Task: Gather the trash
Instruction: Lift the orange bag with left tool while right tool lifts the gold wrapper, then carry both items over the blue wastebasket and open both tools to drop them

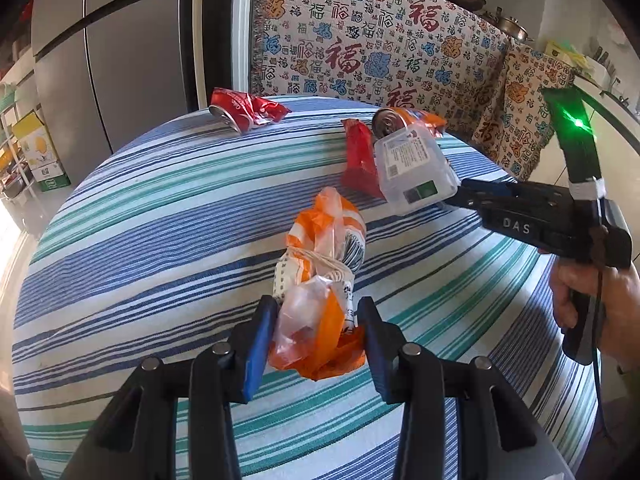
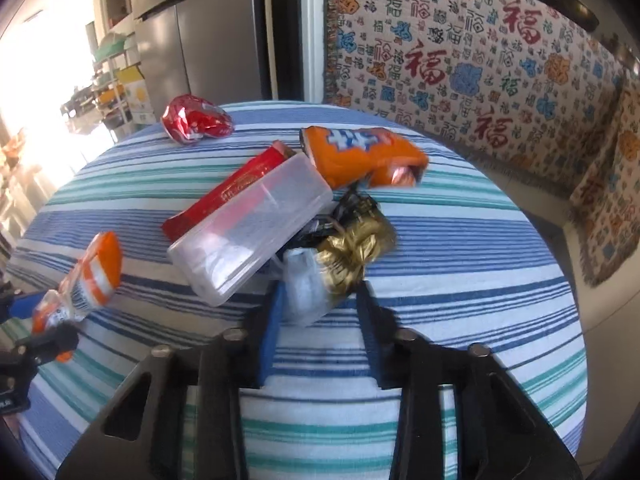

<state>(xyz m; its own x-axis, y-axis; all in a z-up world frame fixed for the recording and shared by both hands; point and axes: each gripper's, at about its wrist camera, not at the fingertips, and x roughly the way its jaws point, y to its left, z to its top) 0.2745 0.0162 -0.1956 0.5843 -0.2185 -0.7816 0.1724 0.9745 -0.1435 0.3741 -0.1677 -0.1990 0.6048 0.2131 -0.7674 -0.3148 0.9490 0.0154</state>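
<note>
Left wrist view: the left gripper [image 1: 318,340] has its blue-padded jaws clamped on a crumpled orange, white and clear plastic bag [image 1: 322,280], bundled with white string around its middle; its far end rests on the striped tablecloth [image 1: 160,220]. Beyond it, the right gripper [image 1: 454,198] comes in from the right, held by a hand [image 1: 592,296], with its fingers pinching the end of a clear plastic box [image 1: 414,168] that carries a printed label and is lifted at a tilt. Just behind the box lie a red wrapper [image 1: 360,156] and an orange can [image 1: 408,120]; a crushed red can [image 1: 244,110] lies well apart near the far left edge of the table. A patterned cloth [image 1: 380,44] hangs behind

Right wrist view: the picture is blurred. The right gripper [image 2: 320,304] shows its jaws drawn close on the clear box's [image 2: 252,236] near end, with a whitish scrap and crinkled gold foil [image 2: 356,252] at the same spot; whether the foil is also gripped I cannot tell. The box slants up to the right, overlapping the red wrapper [image 2: 224,196], and the dented orange can [image 2: 360,156] lies just past it. The crushed red can [image 2: 196,120] sits further back. At the left edge the left gripper [image 2: 44,326] grips the orange bag [image 2: 88,276]
</note>
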